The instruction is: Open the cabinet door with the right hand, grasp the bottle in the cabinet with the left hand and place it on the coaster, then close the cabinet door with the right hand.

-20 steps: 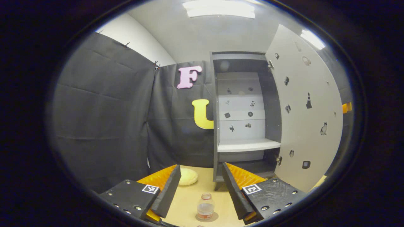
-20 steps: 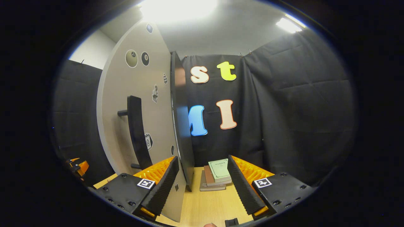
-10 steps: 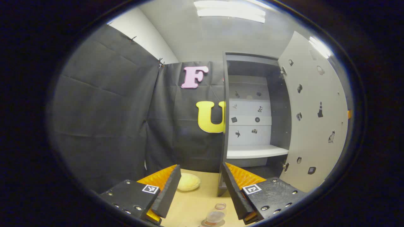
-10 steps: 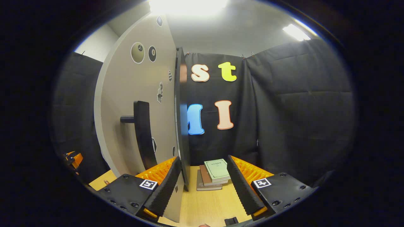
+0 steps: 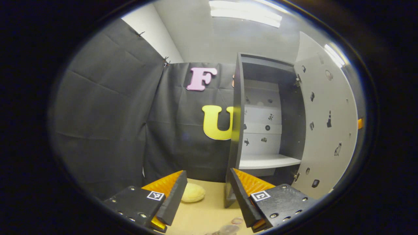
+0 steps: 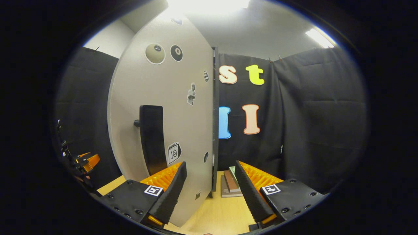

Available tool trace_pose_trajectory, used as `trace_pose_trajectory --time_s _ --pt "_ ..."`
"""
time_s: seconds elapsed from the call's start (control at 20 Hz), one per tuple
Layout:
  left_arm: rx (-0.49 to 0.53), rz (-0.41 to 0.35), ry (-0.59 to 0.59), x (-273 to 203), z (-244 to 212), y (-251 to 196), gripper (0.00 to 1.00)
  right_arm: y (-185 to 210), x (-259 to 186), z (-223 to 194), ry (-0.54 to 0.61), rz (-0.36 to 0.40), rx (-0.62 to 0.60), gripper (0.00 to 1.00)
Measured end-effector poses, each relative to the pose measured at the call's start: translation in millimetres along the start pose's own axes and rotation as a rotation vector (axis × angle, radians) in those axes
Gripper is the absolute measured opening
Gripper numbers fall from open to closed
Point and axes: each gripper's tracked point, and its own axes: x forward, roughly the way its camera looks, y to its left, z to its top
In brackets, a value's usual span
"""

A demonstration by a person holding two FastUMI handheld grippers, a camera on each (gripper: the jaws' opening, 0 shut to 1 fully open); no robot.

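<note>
The clear bottle shows blurred at the very bottom edge of the left gripper view, on the wooden table. My left gripper hangs open above and behind it, holding nothing. The grey cabinet stands open ahead on the right, its shelf bare and its door swung out to the right. In the right gripper view the door's outer face with its dark handle is close ahead. My right gripper is open near the door's lower edge, apart from the handle.
A pale yellow round object lies on the table left of the cabinet. A stack of books lies beyond the door in the right gripper view. The left gripper shows far left there.
The left gripper has drawn back and lifted, so the bottle slid to the bottom edge of its view. The right gripper has swung round to face the door's outer side more squarely.
</note>
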Motion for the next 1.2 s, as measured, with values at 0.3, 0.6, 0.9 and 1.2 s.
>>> trace_pose_trajectory --time_s 0.3,0.6,0.9,1.2 --pt "-0.005 -0.008 0.024 3 -11 33 0.81 58 15 2 -0.008 0.040 -0.008 0.94" --pt "0.008 0.001 0.026 -4 -15 68 0.78 99 42 3 -0.019 0.063 -0.026 0.94" --pt "0.027 0.053 0.049 -16 -27 108 0.78 163 81 13 -0.072 0.090 -0.066 0.89" --pt "0.031 0.122 0.066 -32 -33 146 0.81 183 122 17 -0.092 0.074 -0.046 0.90"
